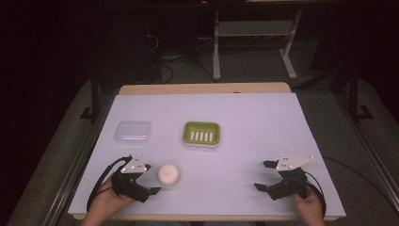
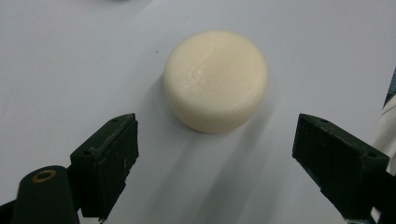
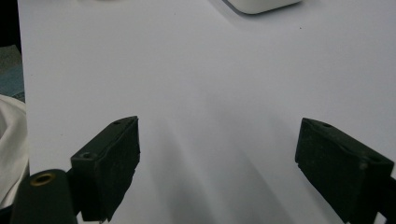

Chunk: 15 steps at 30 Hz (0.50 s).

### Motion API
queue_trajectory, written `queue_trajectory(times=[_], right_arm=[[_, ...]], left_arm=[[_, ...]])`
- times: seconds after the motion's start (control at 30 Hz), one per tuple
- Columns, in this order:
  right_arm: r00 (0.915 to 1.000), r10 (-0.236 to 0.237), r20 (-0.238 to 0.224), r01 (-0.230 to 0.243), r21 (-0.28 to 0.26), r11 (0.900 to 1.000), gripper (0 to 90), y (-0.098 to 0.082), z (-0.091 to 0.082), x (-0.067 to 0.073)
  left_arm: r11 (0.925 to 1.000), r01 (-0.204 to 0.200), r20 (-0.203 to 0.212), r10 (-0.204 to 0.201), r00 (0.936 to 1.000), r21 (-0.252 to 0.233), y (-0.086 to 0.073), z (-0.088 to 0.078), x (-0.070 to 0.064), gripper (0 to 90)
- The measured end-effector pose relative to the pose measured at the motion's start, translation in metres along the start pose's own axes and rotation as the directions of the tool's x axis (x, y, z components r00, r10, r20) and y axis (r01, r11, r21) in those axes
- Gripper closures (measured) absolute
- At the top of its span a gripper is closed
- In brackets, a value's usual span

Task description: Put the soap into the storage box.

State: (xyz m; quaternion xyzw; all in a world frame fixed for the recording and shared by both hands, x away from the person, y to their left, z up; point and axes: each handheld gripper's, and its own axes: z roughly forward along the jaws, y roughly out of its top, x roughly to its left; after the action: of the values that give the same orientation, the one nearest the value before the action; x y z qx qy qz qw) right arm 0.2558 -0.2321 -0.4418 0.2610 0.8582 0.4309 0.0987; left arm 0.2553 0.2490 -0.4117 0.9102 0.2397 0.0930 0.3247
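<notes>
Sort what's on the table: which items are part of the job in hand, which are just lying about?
In the job:
- round white soap bar, just ahead of the open left gripper
- green soap dish, likely where it goes

Lying about:
- clear plastic box, closed, beside the dish
- right gripper, open over bare table

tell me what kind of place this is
Probably a lab or workshop set up for recording handling tasks: a table under a plain white sheet, a bare desk frame and cables on the dark floor behind, and a hand-held left gripper.
</notes>
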Motion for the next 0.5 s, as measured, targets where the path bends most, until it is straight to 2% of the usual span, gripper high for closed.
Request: queue_trajectory(times=[0.27,0.5], right_arm=[[1.0000,0.007,-0.002,-0.007,0.004,1.000,13.1,-0.001,0.001,0.000],[1.0000,0.008,-0.002,-0.008,0.001,1.000,13.1,-0.001,0.000,0.000]], left_arm=[[0.9994,-0.025,0.005,0.025,0.9997,0.023,0.010,0.006,-0.001,14.1],[0.9990,-0.029,0.012,0.029,0.9995,0.035,0.013,0.009,0.000,14.1]])
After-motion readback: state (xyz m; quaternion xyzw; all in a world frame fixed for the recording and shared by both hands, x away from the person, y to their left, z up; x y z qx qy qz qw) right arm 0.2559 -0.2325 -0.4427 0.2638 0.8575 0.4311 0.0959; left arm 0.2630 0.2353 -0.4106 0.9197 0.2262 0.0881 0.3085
